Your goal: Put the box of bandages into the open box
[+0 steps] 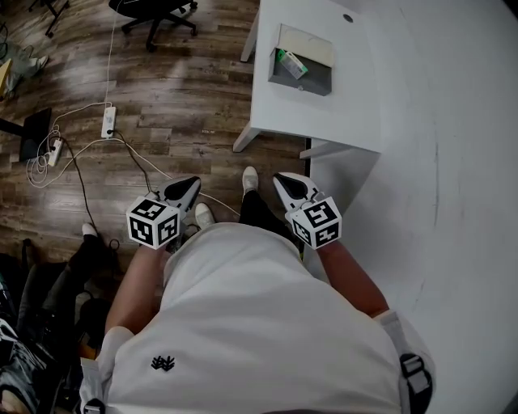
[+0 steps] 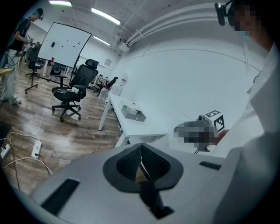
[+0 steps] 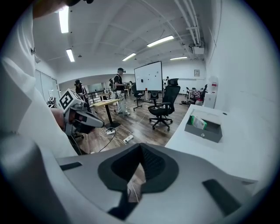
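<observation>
The open grey box [image 1: 312, 78] stands on the white table [image 1: 324, 113], well ahead of me. A green-and-white box of bandages [image 1: 291, 63] lies inside it. The open box also shows in the left gripper view [image 2: 133, 113] and in the right gripper view [image 3: 205, 130], where the bandage box [image 3: 198, 122] is seen inside it. My left gripper [image 1: 188, 187] and right gripper [image 1: 285, 184] are held close to my body above the floor, far from the table. Both are shut with nothing between the jaws [image 2: 141, 151] [image 3: 140, 151].
Power strips [image 1: 108, 121] and cables [image 1: 81, 174] lie on the wooden floor at the left. A black office chair [image 1: 158, 12] stands beyond them. A white wall [image 1: 453, 162] runs along the right. People stand by a desk and a whiteboard [image 3: 148, 76] farther back.
</observation>
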`<action>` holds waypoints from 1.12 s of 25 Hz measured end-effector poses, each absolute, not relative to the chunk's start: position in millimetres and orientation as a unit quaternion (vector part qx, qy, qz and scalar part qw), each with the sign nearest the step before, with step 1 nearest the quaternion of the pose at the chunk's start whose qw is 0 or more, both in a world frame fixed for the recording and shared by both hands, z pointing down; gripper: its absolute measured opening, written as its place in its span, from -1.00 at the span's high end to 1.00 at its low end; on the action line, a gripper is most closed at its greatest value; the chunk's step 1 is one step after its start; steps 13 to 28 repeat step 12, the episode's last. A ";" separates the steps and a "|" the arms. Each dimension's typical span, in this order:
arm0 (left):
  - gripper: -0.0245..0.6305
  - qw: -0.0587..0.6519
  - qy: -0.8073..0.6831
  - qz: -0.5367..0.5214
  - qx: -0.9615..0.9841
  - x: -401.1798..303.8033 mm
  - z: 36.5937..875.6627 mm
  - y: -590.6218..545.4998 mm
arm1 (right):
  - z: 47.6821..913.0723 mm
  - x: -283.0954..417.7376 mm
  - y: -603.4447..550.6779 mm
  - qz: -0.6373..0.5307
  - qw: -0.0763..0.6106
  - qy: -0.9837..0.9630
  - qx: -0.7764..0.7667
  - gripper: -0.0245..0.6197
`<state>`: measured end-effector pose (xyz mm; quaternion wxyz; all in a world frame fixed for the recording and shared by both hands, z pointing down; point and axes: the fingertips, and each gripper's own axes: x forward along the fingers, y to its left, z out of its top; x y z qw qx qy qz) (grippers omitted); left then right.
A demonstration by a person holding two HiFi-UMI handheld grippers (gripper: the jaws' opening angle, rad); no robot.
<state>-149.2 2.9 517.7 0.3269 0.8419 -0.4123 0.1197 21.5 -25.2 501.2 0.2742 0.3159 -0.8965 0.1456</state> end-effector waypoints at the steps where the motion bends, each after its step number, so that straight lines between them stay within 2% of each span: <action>1: 0.90 0.329 -0.410 0.121 0.842 -144.4 519.0 -0.3 | 499.3 25.1 -25.8 0.145 0.274 -0.897 0.316 0.90; 12: 0.90 0.348 -0.408 0.129 0.834 -74.4 516.6 -53.1 | 489.4 80.9 -67.2 0.149 0.268 -0.901 0.309 0.90; 28: 0.90 0.348 -0.408 0.129 0.834 -74.4 516.6 -53.1 | 489.4 80.9 -67.2 0.149 0.268 -0.901 0.309 0.90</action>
